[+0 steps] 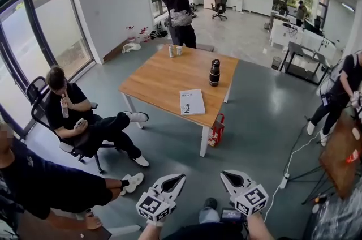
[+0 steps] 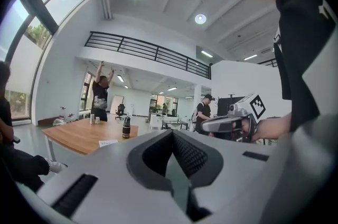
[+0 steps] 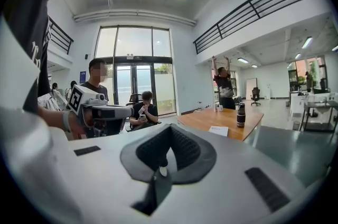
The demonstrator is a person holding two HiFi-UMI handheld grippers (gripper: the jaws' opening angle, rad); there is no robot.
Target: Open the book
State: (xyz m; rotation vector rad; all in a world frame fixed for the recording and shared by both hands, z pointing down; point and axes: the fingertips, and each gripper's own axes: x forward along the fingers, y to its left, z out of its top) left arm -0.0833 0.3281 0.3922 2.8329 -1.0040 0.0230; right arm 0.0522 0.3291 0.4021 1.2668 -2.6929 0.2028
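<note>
From my feed, both grippers sit low in the head view, held over the floor and well short of the table. The left gripper has its jaws pressed together with nothing between them. Its own view shows the ribbed pads meeting along a seam. The right gripper is likewise pressed together and holds nothing. Each gripper shows in the other's view, held in a hand at about the same height.

The book lies flat and closed on the wooden table, white cover up, close to the near edge and toward the right corner. It is well apart from both grippers. A dark bottle stands upright beyond it, closer to the table's right edge. Two cans stand together at the far edge.

A red bag stands beside the near right table leg. One person stands behind the table with both arms raised. Another person sits in a black chair to the left of the table, with one leg crossed.
</note>
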